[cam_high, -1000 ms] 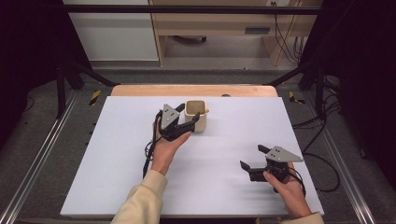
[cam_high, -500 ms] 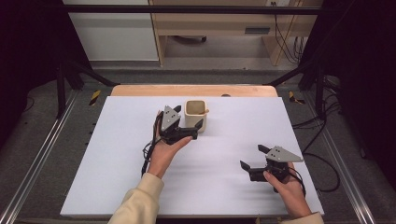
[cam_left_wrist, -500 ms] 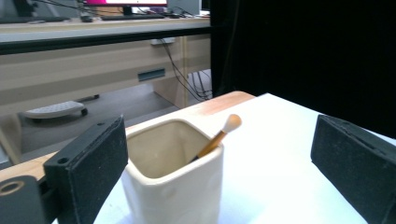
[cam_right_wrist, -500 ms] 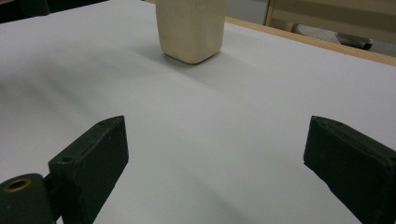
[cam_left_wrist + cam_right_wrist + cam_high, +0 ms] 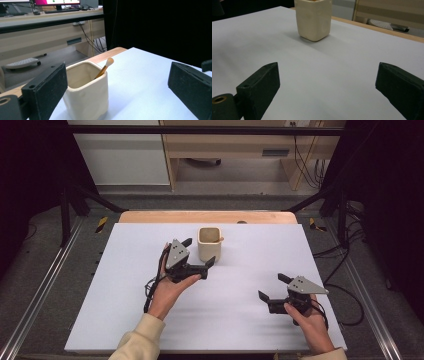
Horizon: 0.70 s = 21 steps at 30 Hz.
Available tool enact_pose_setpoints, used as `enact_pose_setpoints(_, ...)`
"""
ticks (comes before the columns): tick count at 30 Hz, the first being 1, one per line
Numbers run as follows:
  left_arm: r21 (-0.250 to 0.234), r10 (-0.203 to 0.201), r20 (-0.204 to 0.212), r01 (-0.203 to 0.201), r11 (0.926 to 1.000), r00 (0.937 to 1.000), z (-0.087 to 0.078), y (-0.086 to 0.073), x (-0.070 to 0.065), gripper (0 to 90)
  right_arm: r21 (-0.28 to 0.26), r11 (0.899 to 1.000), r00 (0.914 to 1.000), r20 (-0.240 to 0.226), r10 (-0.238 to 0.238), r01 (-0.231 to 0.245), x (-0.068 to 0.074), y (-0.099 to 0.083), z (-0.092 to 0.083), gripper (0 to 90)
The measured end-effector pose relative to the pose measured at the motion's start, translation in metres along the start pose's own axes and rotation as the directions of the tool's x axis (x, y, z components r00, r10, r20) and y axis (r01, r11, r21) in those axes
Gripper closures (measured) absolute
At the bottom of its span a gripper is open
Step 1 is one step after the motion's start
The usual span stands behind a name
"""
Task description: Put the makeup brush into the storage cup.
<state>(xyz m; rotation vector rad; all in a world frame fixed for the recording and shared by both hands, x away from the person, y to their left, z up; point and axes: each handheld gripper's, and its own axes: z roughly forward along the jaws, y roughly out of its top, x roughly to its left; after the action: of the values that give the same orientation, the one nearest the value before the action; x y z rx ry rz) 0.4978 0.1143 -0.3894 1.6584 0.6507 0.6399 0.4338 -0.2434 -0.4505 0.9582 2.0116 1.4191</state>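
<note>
Since a second ago, we are seeing the left claw (image 5: 200, 251) drawn back from the cream cup (image 5: 209, 244), toward the near left of the worktop (image 5: 125, 310); its jaws, which were around the cup then, have just been opening and are now standing wide, with no pad pressing on anything. In the high view the far jaw is lying left of the cup and the near jaw is reaching just in front of the cup's near side, so the cup is standing beside the claw's mouth rather than inside it. We are looking along the left claw (image 5: 117, 92) in its own view, where the cup (image 5: 86, 96) is sitting upright close to the left jaw, and whether it is touching that jaw we cannot tell. A small wooden spoon (image 5: 104, 68) is leaning in the cup, its rounded end poking above the rim. The cup is standing on the far middle of the white worktop, near the wooden edge strip (image 5: 150, 216). Further right, the right claw (image 5: 272, 287) is resting low over the near right part of the worktop, well apart from the cup, in the same spot as before, its jaws spread wide and holding nothing. In the right claw's view the cup (image 5: 313, 20) is standing far ahead of the open jaws.
</note>
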Motion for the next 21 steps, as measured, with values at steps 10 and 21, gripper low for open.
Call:
enact_pose_setpoints(10, 0.010, 0.038, 0.026, -0.038, 0.9992, 0.9990, -0.030, -0.001, -0.001, 1.9, -0.012, 1.000, 1.0000, -0.001, -0.004, 0.004, -0.001, 0.001, -0.001, 5.8)
enact_pose_setpoints(21, 0.035, 0.077, 0.012, -0.077, 0.9964, 0.9970, -0.063, -0.005, 0.001, 1.6, -0.014, 1.000, 1.0000, 0.003, 0.000, 0.000, -0.001, 0.001, -0.004, 5.6)
